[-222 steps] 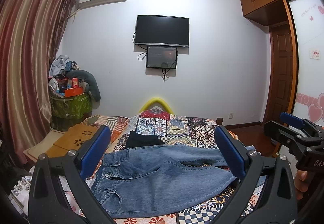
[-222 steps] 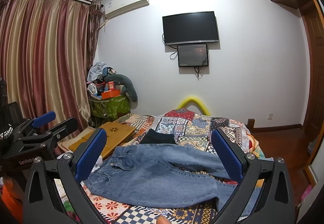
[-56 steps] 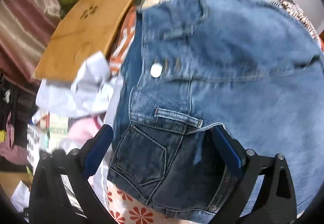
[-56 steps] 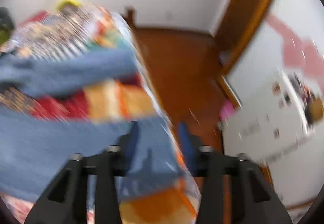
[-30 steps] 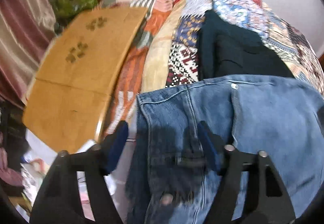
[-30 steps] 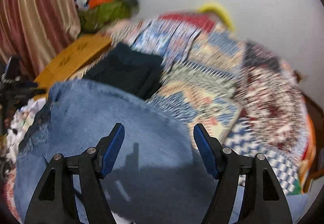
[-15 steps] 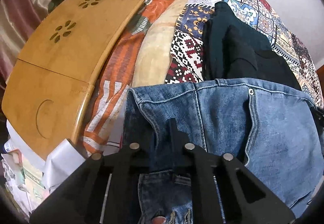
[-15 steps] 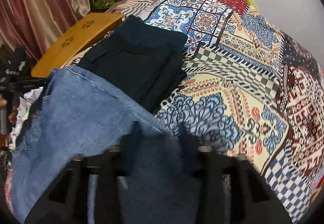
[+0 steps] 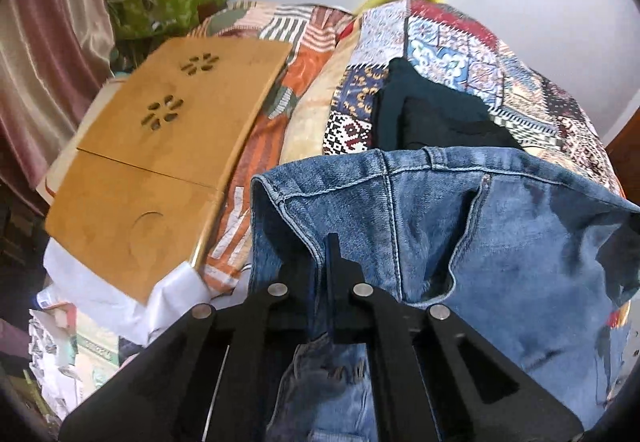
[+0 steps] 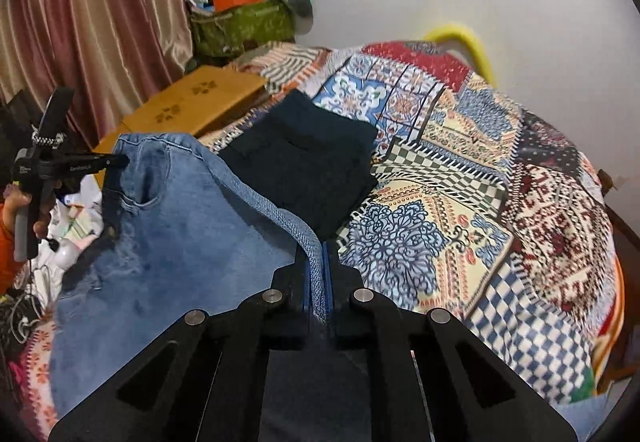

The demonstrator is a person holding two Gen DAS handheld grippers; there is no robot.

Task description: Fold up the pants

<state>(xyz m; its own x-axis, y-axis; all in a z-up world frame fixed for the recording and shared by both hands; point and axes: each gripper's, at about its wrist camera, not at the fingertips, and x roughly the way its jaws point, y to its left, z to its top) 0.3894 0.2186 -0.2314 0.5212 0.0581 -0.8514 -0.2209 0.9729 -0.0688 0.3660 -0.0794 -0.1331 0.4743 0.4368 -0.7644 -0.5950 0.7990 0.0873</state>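
Blue jeans (image 9: pixel 460 226) lie on the patchwork bed and are lifted at two places. My left gripper (image 9: pixel 326 262) is shut on the jeans' waistband, near the hem edge at the left side. My right gripper (image 10: pixel 318 274) is shut on a folded blue denim edge (image 10: pixel 280 214) of the same jeans (image 10: pixel 168 226). In the right wrist view the left gripper (image 10: pixel 116 162) shows at far left, pinching the waistband corner. The jeans hang between the two grippers above the bed.
A folded black garment (image 10: pixel 308 158) lies on the quilt (image 10: pixel 500 182) just behind the jeans, also in the left wrist view (image 9: pixel 432 118). A wooden lap desk (image 9: pixel 160 146) sits to the left. A green box with clutter (image 10: pixel 240 22) stands by the curtain. Papers lie at lower left.
Both grippers have closed on the jeans' edge since a second ago and lifted it. The view has tilted up, showing more of the wall and bed.
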